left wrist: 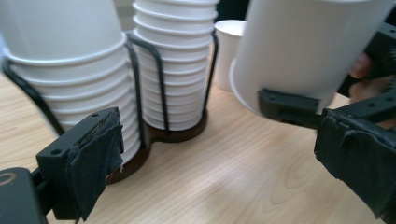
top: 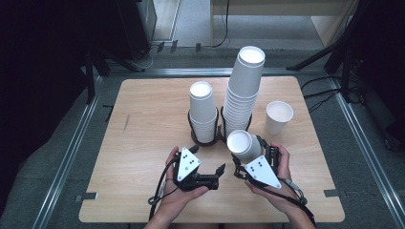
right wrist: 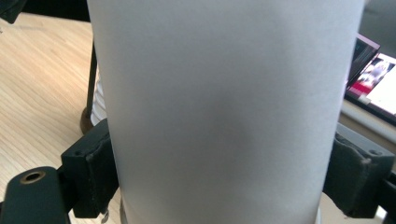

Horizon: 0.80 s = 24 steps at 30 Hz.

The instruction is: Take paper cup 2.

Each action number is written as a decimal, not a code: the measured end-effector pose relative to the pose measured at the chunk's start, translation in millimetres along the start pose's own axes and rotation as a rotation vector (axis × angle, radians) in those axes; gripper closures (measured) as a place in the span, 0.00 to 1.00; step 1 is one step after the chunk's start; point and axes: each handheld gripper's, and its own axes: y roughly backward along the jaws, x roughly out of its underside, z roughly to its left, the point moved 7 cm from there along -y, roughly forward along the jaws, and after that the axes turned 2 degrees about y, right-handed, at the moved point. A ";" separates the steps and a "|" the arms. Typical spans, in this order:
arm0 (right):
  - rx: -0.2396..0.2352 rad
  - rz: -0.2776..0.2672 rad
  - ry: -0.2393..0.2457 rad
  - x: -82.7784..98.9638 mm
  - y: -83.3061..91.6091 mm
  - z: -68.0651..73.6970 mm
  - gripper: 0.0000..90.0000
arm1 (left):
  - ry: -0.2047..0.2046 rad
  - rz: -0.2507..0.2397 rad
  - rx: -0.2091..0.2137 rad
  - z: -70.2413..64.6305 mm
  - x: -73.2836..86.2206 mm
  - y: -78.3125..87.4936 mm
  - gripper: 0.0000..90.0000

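Observation:
My right gripper (top: 251, 155) is shut on a white paper cup (top: 243, 145) and holds it just above the table, in front of the cup holder. In the right gripper view the cup (right wrist: 224, 93) sits between both pads of my right gripper (right wrist: 224, 182). My left gripper (top: 218, 175) lies low to the left of the cup, pointing right, open with nothing between its fingers. In the left gripper view, the left gripper (left wrist: 219, 158) has its jaws wide apart, and the held cup (left wrist: 303, 51) hangs ahead on the right.
A black wire holder (top: 206, 140) at the table's middle carries a short cup stack (top: 203, 112) and a taller, leaning stack (top: 243, 90). One loose cup (top: 278, 117) stands upright to the right. Bare wood lies left of the holder and along the front edge.

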 end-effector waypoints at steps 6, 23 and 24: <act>0.013 -0.014 0.132 -1.4 0.7 9.6 0.14 | -0.014 0.002 0.023 -4.5 -1.2 1.6 0.02; 0.004 -0.062 0.369 3.5 4.9 20.1 0.14 | -0.020 -0.010 0.135 -17.7 -4.6 -2.5 0.04; 0.002 -0.062 0.369 4.2 5.0 20.1 0.14 | -0.016 -0.011 0.144 -18.2 -5.0 -2.6 0.05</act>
